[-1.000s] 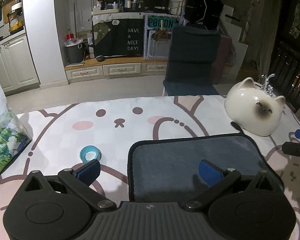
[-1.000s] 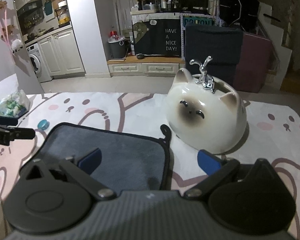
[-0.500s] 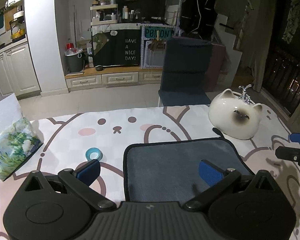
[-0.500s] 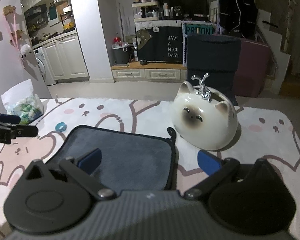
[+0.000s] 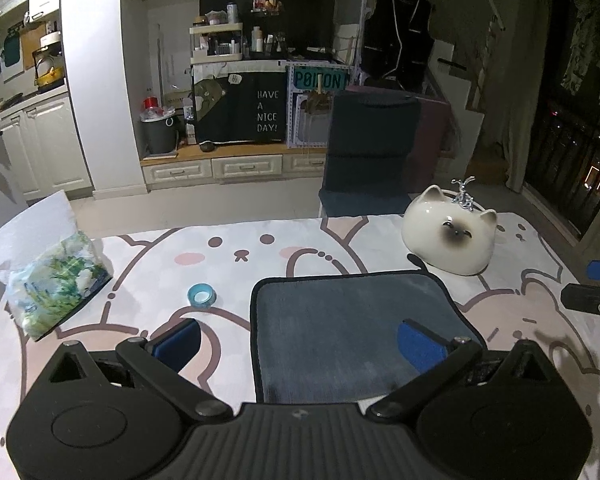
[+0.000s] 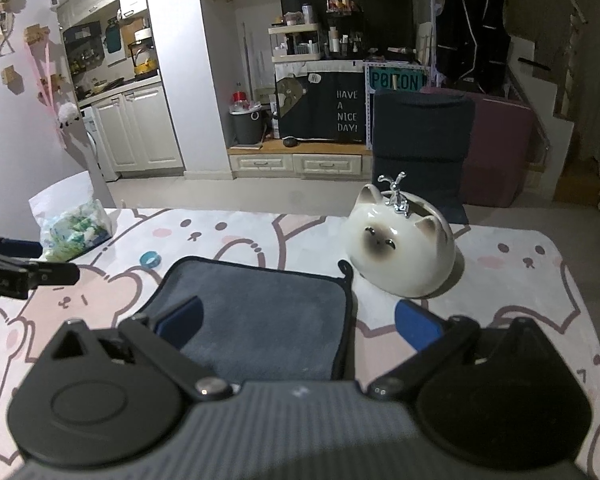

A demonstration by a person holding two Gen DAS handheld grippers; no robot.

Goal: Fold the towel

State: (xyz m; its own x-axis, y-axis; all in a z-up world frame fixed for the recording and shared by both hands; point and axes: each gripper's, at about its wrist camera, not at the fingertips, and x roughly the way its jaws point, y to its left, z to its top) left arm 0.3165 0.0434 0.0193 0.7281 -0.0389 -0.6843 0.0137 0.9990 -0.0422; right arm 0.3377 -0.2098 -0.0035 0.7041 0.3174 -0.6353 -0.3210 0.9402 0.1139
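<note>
A grey towel (image 5: 352, 320) with a dark border lies flat on the table, also in the right wrist view (image 6: 260, 312). My left gripper (image 5: 300, 340) is open and empty, held above the towel's near left edge. My right gripper (image 6: 298, 322) is open and empty above the towel's near right edge. The right gripper's fingers (image 5: 596, 288) show at the right edge of the left wrist view. The left gripper's fingers (image 6: 28, 272) show at the left of the right wrist view.
A white ceramic cat bowl (image 5: 450, 240) (image 6: 400, 252) stands just beyond the towel's far right corner. A blue tape roll (image 5: 201, 295) lies left of the towel. A plastic bag (image 5: 48, 268) sits at the table's left edge. A dark chair (image 5: 372, 156) stands behind the table.
Both grippers have risen and pulled back from the towel, so more of the table and room shows. The towel has stayed flat. Both stay open.
</note>
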